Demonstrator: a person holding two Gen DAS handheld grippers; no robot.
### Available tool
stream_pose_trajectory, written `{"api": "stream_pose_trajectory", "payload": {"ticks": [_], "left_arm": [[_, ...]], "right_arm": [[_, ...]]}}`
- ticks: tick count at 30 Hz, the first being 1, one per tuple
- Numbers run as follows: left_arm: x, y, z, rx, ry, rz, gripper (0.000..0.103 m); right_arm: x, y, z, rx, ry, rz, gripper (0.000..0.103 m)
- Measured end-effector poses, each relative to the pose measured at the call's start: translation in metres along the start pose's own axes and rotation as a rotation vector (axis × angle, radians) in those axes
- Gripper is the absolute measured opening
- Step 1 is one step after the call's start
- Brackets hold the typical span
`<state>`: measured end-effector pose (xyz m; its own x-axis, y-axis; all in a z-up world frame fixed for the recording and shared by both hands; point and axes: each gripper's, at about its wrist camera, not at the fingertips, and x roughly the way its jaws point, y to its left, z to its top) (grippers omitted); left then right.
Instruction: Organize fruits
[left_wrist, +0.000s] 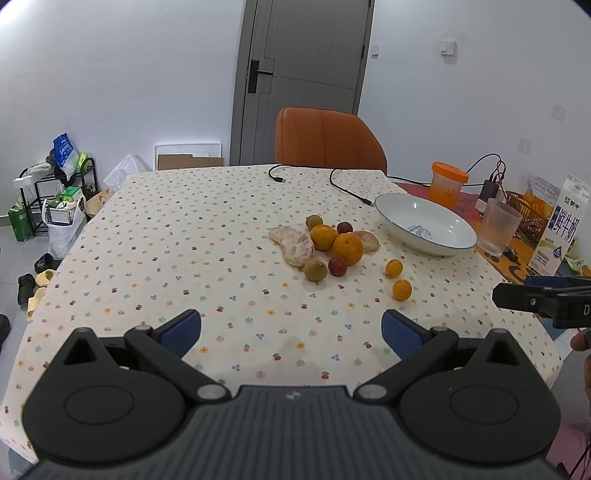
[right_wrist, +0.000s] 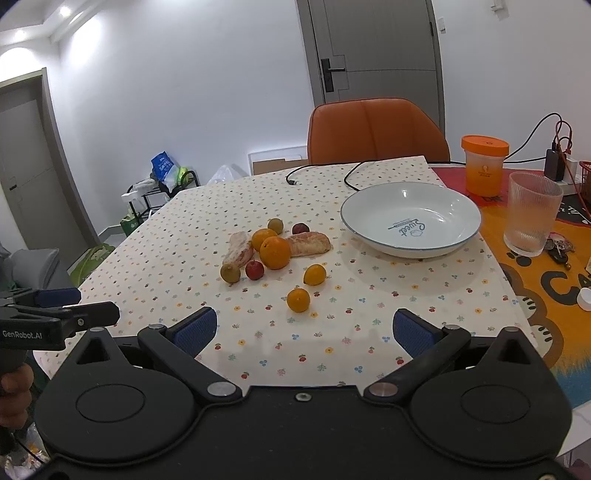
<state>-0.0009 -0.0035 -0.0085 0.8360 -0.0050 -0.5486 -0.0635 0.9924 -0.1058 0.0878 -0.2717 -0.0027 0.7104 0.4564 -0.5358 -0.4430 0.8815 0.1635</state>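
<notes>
A: Item one, nearest the lens: right gripper (right_wrist: 304, 328), blue pads spread wide, nothing between them. Left gripper (left_wrist: 291, 328), likewise spread and empty, held low over the near edge of the tablecloth (left_wrist: 166, 258).

B: Fruit?

A: Straight ahead of the right gripper, closest: one small orange citrus (right_wrist: 298, 300); a second (right_wrist: 314, 274) just beyond it, the two apart. Further ahead and slightly left, a cluster: large orange (right_wrist: 275, 252), a mandarin (right_wrist: 263, 238) touching it behind, two peeled pomelo segments (right_wrist: 239, 250) flanking, two small red fruits (right_wrist: 255, 270), two greenish-brown ones (right_wrist: 230, 273).

B: Destination?

A: White bowl (right_wrist: 410, 218), ahead and right of the right gripper, holding nothing. Presumably the fruit goes there; none has been moved.

B: Handling note?

A: Judgement only: take the nearest loose citrus first with the right gripper, since it stands clear of neighbours. Come down from above, pads either side of its widest part, close gently; round fruit rolls if nudged. Lower it into the bowl, don't drop it. Ribbed glass (right_wrist: 532, 218) stands just right of the bowl; keep clear.
</notes>
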Motion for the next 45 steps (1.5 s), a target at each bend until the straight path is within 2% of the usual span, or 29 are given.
{"api": "stream_pose_trajectory", "payload": {"ticks": [32, 45], "left_arm": [[0.001, 0.003, 0.001, -0.009, -0.001, 0.003, 0.103], [0.019, 0.013, 0.004, -0.025, 0.008, 0.014, 0.103]], "right_arm": [[0.001, -0.001, -0.001, 0.000, 0.004, -0.005, 0.103], [0.018, -0.005, -0.004, -0.016, 0.021, 0.000, 0.103]]}}
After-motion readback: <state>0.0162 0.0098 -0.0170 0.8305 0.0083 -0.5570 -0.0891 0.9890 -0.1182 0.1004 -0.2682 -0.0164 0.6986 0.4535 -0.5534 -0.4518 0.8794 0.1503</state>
